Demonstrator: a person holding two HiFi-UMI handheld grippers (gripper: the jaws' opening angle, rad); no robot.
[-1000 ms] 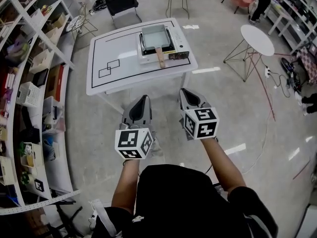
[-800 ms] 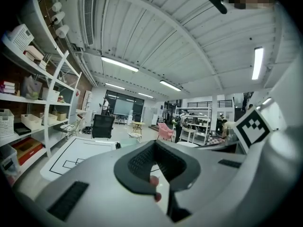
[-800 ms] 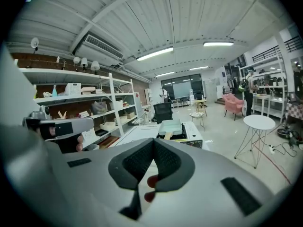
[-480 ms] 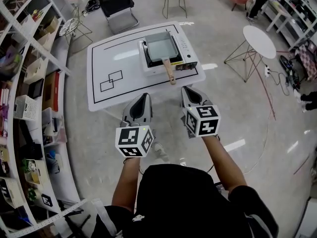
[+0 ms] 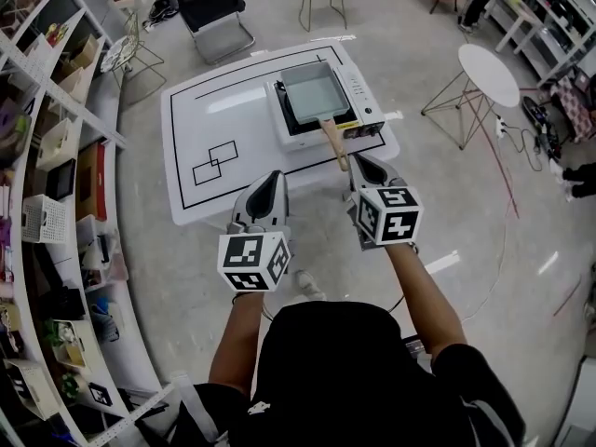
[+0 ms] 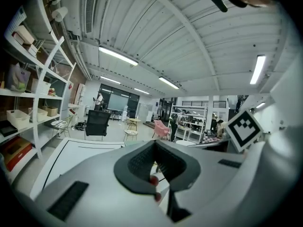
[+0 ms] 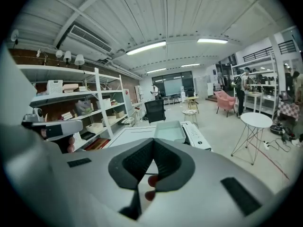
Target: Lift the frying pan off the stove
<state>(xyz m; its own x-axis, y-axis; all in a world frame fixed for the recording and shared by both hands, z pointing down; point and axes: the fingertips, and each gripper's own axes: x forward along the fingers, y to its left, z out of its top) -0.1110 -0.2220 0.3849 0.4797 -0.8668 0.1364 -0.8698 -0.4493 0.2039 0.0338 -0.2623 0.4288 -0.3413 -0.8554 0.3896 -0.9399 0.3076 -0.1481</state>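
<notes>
jaws pressed together on left gripper (image 5: 268, 182) and right gripper (image 5: 363, 165), near frying pan (image 5: 315, 92).

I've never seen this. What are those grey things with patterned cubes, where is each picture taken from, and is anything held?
No robot: a person holds a tool in each hand, the left gripper and the right gripper. Each has two pinching fingers; the patterned cube is part of it. The head view is from a camera on the person's head, looking down. Each gripper view is from a camera on that tool, looking along its fingers. On the white table sits a stove with a frying pan, its wooden handle toward the person. Both are closed, holding nothing.
</notes>
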